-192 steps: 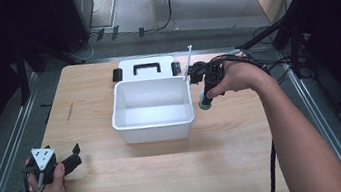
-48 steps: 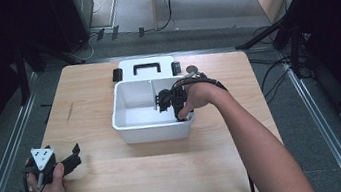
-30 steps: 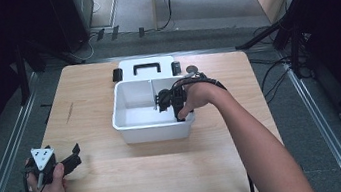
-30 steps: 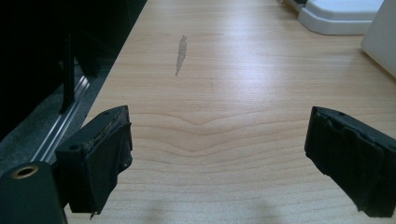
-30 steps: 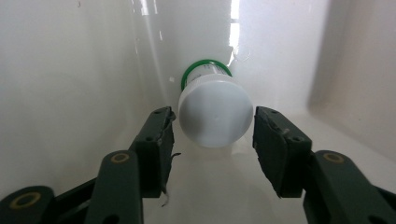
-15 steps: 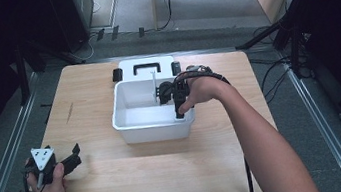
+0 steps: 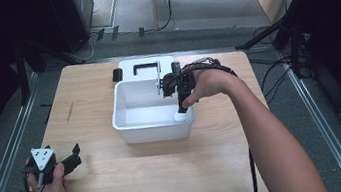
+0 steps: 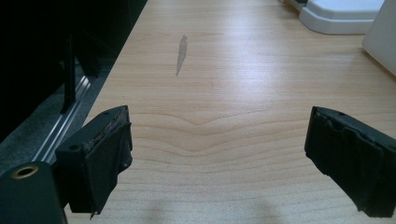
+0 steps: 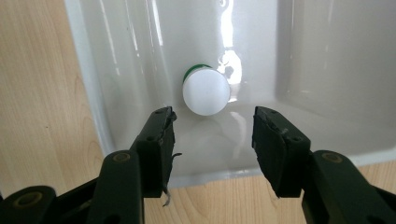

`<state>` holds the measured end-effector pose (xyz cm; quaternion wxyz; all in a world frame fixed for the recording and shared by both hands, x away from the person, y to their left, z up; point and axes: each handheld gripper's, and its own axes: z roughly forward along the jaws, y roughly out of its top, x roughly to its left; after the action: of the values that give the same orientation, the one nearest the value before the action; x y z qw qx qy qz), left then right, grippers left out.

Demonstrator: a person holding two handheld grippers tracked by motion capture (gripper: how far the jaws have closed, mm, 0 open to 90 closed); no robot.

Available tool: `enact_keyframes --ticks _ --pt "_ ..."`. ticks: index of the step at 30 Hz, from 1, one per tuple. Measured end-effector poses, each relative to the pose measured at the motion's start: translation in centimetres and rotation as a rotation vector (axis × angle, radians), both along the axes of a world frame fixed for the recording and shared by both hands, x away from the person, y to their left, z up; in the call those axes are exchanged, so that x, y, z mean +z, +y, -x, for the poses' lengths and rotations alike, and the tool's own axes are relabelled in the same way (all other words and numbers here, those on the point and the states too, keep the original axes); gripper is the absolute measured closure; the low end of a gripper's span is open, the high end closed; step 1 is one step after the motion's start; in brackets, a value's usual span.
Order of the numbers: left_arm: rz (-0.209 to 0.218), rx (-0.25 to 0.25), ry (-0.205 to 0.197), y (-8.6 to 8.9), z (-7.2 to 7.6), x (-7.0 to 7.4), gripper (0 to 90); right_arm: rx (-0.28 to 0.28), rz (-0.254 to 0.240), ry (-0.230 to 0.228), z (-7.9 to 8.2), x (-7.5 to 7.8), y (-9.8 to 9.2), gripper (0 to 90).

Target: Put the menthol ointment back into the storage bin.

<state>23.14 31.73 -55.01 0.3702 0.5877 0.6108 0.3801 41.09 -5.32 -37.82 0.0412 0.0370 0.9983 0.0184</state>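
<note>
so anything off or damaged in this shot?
Nothing spilled or tipped. The white-capped bottle stands upright inside the white bin. Small flaws: a grey scuff mark on the table, and the padding on the right gripper and left gripper looks frayed.

— Inside the white tub (image 9: 116, 56)?
— A small bottle (image 9: 205, 91), white cap, green just under it, standing close to the tub's corner.
— Held by the right gripper (image 9: 212, 135)?
— No. Jaws apart, clear of the cap, nothing between.
— Touching the tub's wall?
— Hard to tell through the glare. Bare wooden tabletop (image 9: 37, 93) outside the rim.
</note>
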Motion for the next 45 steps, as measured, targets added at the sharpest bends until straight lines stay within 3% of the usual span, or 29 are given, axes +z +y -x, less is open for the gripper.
enact_keyframes --ticks 12,24,31,36,37,38,40,41,44,45 --pt "-0.002 0.005 -0.003 -0.1 0.0 0.0 8.2 -0.036 -0.042 -0.012 0.1 1.9 -2.8 49.3" --pt "0.000 0.005 -0.001 0.0 0.0 0.0 8.2 -0.074 -0.076 -0.016 0.1 2.2 -5.8 48.6" --pt "0.002 0.006 -0.003 0.0 0.0 0.0 8.2 -0.101 -0.093 -0.015 0.4 1.5 -7.5 45.5" --pt "0.005 0.008 -0.003 0.0 0.0 0.0 8.2 -0.126 -0.136 -0.029 0.7 1.0 -8.7 37.5" --pt "0.003 0.007 0.000 0.0 0.0 0.0 8.2 -0.154 -0.159 -0.043 0.8 0.8 -9.2 26.0" --pt "0.003 0.007 0.000 0.0 0.0 0.0 8.2 -0.154 -0.159 -0.043 0.8 0.8 -9.2 26.0" --pt "0.003 0.008 0.000 0.0 0.0 0.0 8.2 -0.202 -0.172 -0.104 1.0 0.5 -9.8 15.0" --pt "0.002 0.007 0.000 0.0 0.0 0.0 8.2 -0.240 -0.205 -0.122 1.2 0.3 -10.4 14.0" --pt "0.001 0.007 0.002 0.0 0.0 0.0 8.2 -0.283 -0.265 -0.144 1.5 -0.1 -11.5 13.4" --pt "0.001 0.007 0.002 0.0 0.0 0.0 8.2 -0.283 -0.265 -0.144 1.5 -0.1 -11.5 13.4"
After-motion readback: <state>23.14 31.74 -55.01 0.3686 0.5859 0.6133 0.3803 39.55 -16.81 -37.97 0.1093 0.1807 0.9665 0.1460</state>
